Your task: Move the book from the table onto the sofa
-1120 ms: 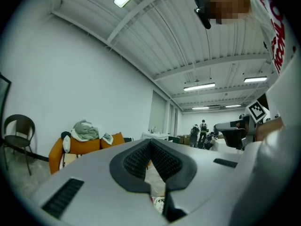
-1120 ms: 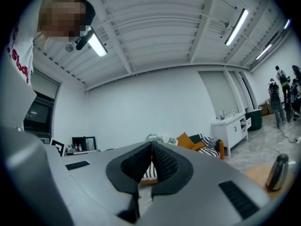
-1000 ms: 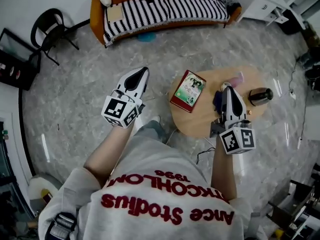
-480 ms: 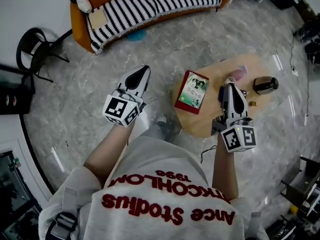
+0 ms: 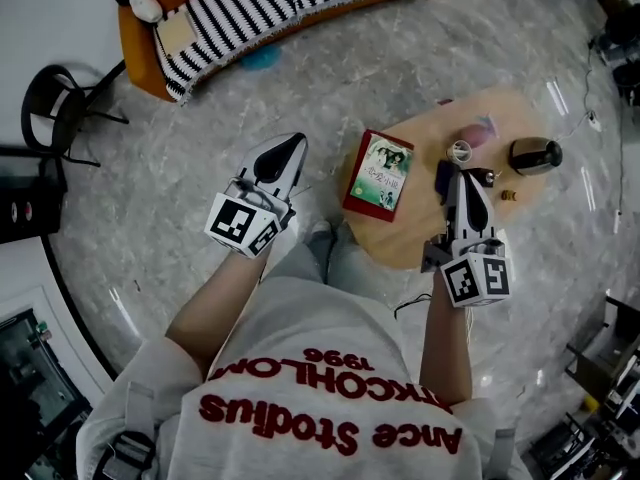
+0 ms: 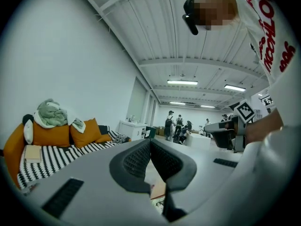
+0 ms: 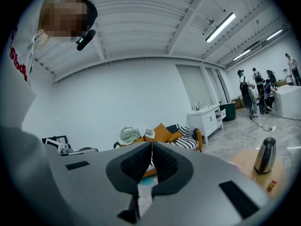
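Observation:
A red-edged book (image 5: 380, 173) with a green cover lies at the left rim of the round wooden table (image 5: 420, 238). The orange sofa (image 5: 140, 48) with a striped black-and-white throw (image 5: 290, 3) stands at the top of the head view; it also shows as the sofa (image 6: 56, 147) in the left gripper view and the sofa (image 7: 162, 133) in the right gripper view. My left gripper (image 5: 292, 144) is shut and empty, over the floor left of the book. My right gripper (image 5: 462, 176) is shut and empty, above the table right of the book.
On the table are a dark kettle (image 5: 535, 155), a small cup (image 5: 460, 151) and a pink object (image 5: 478, 131). A black chair (image 5: 60, 98) stands at left. A white cabinet (image 7: 207, 119) sits beside the sofa. People (image 6: 176, 126) stand far off.
The view has shifted: sofa and table have slid toward the upper left and upper right of the head view. Both grippers stay shut and empty, and the right one has come closer to the table's things.

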Action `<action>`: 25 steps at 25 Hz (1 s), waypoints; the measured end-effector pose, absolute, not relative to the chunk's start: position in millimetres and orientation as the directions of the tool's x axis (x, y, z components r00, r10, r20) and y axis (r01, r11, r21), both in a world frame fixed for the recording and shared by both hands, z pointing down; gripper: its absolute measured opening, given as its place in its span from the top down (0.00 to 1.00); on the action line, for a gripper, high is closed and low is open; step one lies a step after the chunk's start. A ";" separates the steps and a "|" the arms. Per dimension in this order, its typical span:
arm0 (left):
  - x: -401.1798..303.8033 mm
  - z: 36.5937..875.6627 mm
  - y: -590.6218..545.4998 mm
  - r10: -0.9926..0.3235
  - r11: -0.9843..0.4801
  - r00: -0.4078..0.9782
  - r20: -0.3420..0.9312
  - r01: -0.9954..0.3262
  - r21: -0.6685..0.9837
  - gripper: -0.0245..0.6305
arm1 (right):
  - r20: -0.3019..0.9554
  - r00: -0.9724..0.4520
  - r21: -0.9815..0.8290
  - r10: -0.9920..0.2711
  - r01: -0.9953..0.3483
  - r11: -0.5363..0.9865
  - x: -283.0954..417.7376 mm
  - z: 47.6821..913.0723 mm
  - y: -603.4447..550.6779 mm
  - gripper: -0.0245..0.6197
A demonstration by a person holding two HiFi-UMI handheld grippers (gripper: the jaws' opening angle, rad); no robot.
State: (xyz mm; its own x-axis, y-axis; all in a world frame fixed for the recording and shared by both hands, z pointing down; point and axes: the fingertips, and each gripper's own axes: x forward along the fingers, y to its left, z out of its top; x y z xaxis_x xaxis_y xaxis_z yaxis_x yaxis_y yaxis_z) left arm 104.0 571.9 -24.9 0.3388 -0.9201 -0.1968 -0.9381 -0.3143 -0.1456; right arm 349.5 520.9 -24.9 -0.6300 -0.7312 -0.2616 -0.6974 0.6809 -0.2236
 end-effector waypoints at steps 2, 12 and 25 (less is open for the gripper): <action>109.1 -17.8 559.3 -0.922 -0.316 0.338 -0.190 -0.939 -0.137 0.94 | -0.249 -0.639 -0.223 -0.728 -0.694 0.685 349.8 -17.6 508.3 0.92; 125.0 39.4 492.7 -0.942 -0.303 0.313 -0.123 -0.948 -0.097 0.94 | -0.178 -0.681 -0.231 -0.710 -0.673 0.703 343.8 28.5 440.8 0.92; 135.5 141.4 417.5 -0.939 -0.342 0.343 -0.005 -0.938 -0.059 0.94 | -0.011 -0.702 -0.302 -0.712 -0.677 0.672 319.2 142.6 363.8 0.92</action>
